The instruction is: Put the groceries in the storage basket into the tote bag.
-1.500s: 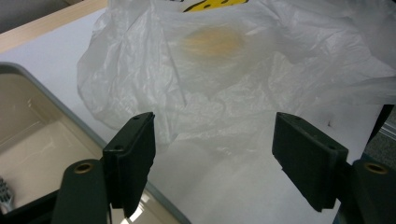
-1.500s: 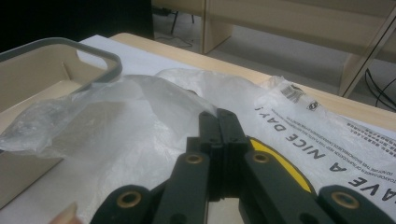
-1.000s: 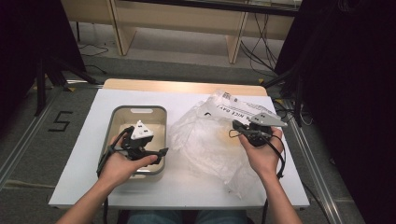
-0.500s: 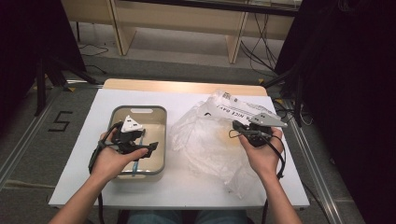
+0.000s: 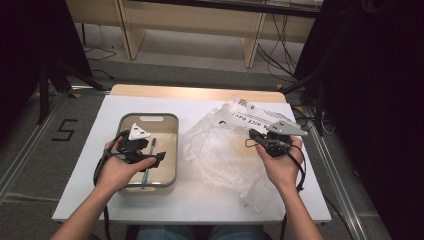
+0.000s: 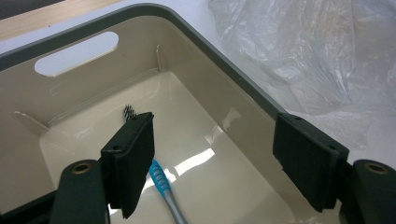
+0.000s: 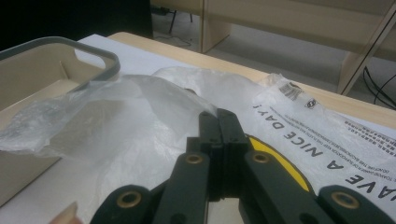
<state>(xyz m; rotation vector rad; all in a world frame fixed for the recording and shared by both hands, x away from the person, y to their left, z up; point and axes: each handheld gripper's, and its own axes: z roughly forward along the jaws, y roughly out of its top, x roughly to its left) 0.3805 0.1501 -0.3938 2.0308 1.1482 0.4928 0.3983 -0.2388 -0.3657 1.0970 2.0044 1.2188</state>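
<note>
A grey-rimmed beige tray (image 5: 149, 116) stands on the left half of the white table. In it lies a toothbrush (image 5: 148, 167) with a blue handle (image 6: 163, 189) and dark bristles (image 6: 128, 111). My left gripper (image 5: 154, 154) hovers over the tray with its jaws wide open (image 6: 212, 140) and nothing between them; the toothbrush lies below the left jaw. A crumpled clear plastic bag (image 5: 220, 150) with black print and a yellow mark covers the table's right half. My right gripper (image 5: 251, 136) is shut on a fold of this bag (image 7: 140, 107), with the film pulled up at its tip (image 7: 218, 116).
The white table (image 5: 200, 200) ends in a wooden strip at the far edge. Beyond it are wooden furniture legs and floor cables. Bare table lies in front of the tray and the bag.
My left hand has shifted slightly to the left over the tray, and the toothbrush now lies uncovered on the tray floor. The right hand and the bag have not moved.
</note>
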